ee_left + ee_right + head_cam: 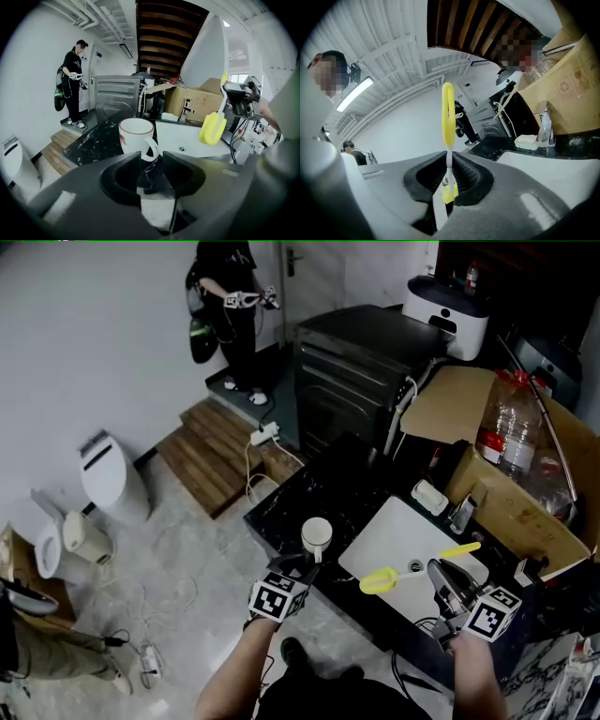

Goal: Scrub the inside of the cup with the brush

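A white cup (317,532) with a thin dark rim line stands upright on the black marble counter (281,507). In the left gripper view the cup (136,136) sits just ahead of my jaws, its handle turned toward them. My left gripper (302,566) (151,161) is open, and its pads do not press on the cup. My right gripper (439,570) (450,161) is shut on the thin handle of the yellow brush (380,579) (448,112). The brush head hangs over the white sink (412,531), to the right of the cup. The brush (213,127) also shows in the left gripper view.
A cardboard box (525,502) with plastic bottles stands behind the sink, beside a faucet (462,514) and a soap dish (429,497). A black appliance (361,362) stands behind the counter. A person (230,306) stands far back. Cables lie on the floor at the left.
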Demonstrator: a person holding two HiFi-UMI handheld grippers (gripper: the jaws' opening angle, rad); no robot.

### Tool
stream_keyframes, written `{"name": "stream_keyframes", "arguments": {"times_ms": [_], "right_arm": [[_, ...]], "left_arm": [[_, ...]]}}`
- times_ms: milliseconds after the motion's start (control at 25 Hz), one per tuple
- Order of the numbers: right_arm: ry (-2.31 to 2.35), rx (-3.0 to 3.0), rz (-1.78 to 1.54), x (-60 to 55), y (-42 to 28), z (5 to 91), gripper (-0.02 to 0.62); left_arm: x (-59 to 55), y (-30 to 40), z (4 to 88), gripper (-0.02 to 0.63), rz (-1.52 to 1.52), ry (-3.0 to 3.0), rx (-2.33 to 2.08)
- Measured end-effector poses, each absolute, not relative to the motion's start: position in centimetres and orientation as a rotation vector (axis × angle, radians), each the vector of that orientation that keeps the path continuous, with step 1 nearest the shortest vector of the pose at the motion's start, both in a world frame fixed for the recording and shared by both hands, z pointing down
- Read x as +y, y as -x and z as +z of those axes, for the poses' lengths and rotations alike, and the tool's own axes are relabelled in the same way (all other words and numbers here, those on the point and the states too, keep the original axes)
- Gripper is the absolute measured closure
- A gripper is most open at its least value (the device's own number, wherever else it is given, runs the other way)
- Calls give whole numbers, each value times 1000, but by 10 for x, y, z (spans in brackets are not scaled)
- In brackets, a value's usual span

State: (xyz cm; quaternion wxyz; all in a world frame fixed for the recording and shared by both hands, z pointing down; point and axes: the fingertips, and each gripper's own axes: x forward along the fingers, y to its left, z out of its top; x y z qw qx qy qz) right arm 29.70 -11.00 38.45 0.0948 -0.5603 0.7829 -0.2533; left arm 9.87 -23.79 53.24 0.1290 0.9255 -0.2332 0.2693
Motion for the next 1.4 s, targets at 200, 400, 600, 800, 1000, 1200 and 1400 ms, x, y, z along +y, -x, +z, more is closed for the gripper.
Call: {"name": "stream_keyframes", "arguments": {"times_ms": [200, 400, 600, 800, 1000, 1200, 1400], "right_arm": [[1617, 2403, -677, -116, -281, 381, 557], [1594, 2429, -584, -129, -271, 366, 557], [1613, 2434, -498, -148, -260, 351, 557], [1679, 2433, -419, -167, -251, 339, 557], [1706, 2444, -323, -165, -246, 318, 557], [1678, 2512, -245, -133, -252, 312, 557], [1608, 2561, -234, -91, -262, 316, 557]], "left_arm": [[-229, -80, 505, 461, 765, -2719, -769], [-230, -65, 470, 480, 723, -2775, -806], [-251, -48, 436, 491, 640, -2846, -846], [-270, -33, 420, 508, 551, -2842, -842], [-277, -25, 400, 525, 456, -2838, -907], [-239, -31, 382, 531, 393, -2836, -992], [-191, -40, 381, 538, 377, -2793, -1089]]}}
